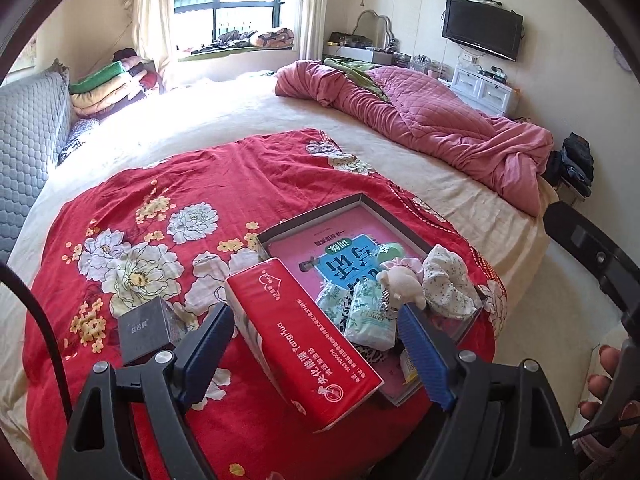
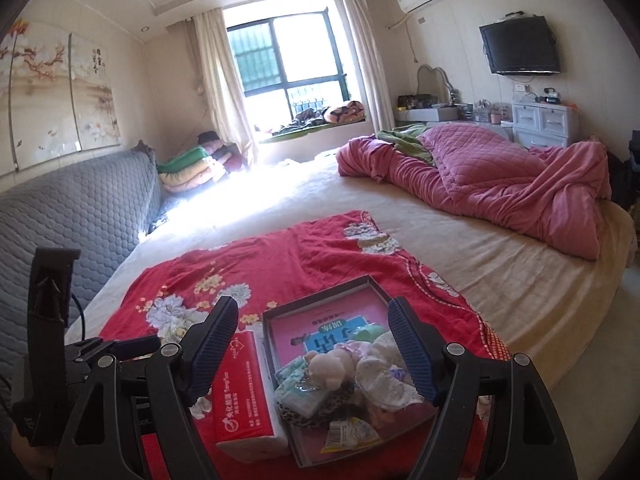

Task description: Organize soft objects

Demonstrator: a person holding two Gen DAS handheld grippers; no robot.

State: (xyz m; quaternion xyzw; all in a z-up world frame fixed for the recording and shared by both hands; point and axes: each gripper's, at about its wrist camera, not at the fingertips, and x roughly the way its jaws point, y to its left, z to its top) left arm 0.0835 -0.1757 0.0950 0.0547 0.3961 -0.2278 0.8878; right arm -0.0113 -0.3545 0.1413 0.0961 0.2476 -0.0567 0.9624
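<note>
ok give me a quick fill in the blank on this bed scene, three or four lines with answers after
1. The tray holding the small soft items lies on a ____ floral cloth.
2. The red tissue pack lies outside the tray with one long side resting on its ____.
3. The jaws of the left gripper and the right gripper are both ____.
4. The rumpled quilt at the far side of the bed is ____.

Missing words: red; rim; open; pink

2 wrist views, near, sharing tray (image 1: 362, 200)
</note>
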